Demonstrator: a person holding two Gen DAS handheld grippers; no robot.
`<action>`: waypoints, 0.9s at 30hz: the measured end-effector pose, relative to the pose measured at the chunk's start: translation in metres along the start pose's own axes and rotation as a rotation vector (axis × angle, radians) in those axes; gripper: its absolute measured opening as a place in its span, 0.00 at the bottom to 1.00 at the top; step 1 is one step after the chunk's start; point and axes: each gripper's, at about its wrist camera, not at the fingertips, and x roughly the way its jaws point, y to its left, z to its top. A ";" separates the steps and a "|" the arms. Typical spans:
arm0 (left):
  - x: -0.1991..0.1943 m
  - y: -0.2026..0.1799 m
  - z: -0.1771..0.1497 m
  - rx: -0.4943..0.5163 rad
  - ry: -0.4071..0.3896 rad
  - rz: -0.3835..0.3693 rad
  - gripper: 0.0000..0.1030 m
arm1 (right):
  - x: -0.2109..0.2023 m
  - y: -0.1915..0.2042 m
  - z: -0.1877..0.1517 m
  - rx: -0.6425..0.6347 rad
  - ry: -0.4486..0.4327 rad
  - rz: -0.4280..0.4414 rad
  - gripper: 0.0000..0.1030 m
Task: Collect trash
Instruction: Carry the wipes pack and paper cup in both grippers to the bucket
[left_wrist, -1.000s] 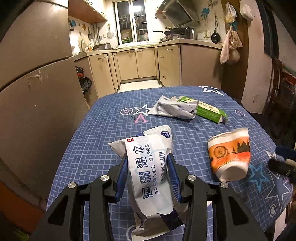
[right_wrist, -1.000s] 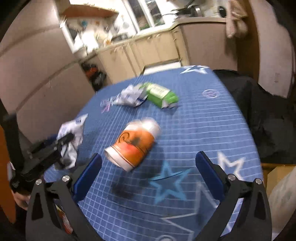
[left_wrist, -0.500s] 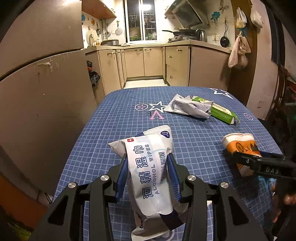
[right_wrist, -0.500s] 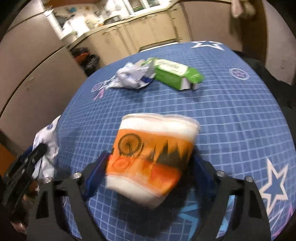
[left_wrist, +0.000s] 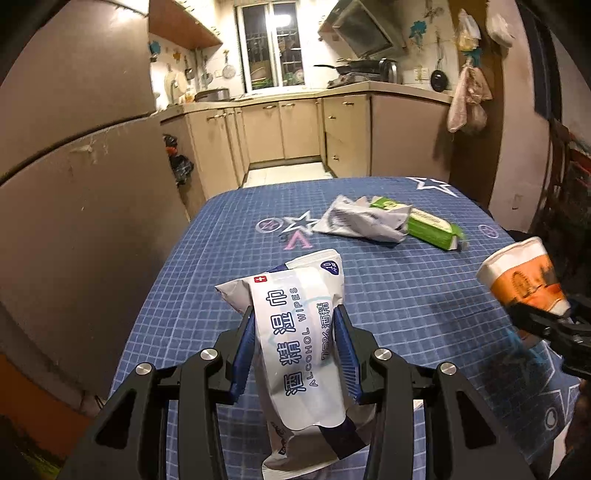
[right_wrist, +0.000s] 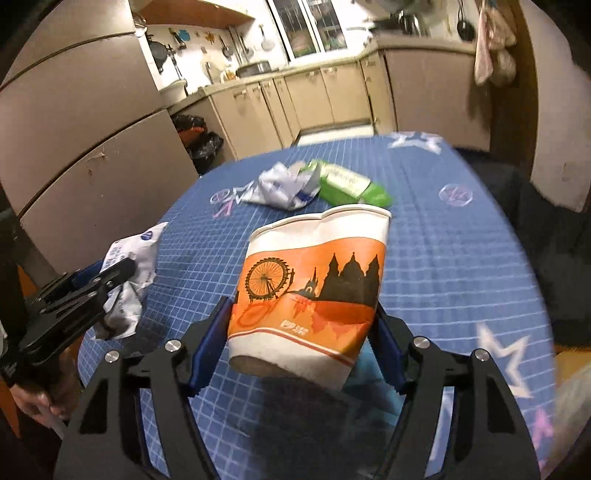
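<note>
The left gripper (left_wrist: 295, 339) pinches a white alcohol wipes pack (left_wrist: 299, 332) between its blue pads, holding it above the blue checked tablecloth (left_wrist: 229, 266). The right gripper (right_wrist: 301, 343) is closing its jaws on a dented orange and white paper cup (right_wrist: 314, 291), pads against both sides, the cup lifted off the cloth. Farther back on the table lie a crumpled white wrapper (left_wrist: 358, 225) and, touching it, a green packet (left_wrist: 432, 232).

The green pack (left_wrist: 432, 229) lies partly behind crumpled wrapper (left_wrist: 360, 225).
</note>
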 end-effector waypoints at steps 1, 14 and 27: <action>-0.001 -0.004 0.001 0.009 -0.005 -0.002 0.42 | -0.009 -0.002 0.000 -0.002 -0.012 -0.006 0.65; -0.027 -0.083 0.022 0.133 -0.074 -0.086 0.42 | -0.098 -0.046 -0.002 0.038 -0.137 -0.081 0.66; -0.059 -0.203 0.043 0.291 -0.150 -0.225 0.42 | -0.182 -0.113 -0.017 0.085 -0.254 -0.235 0.66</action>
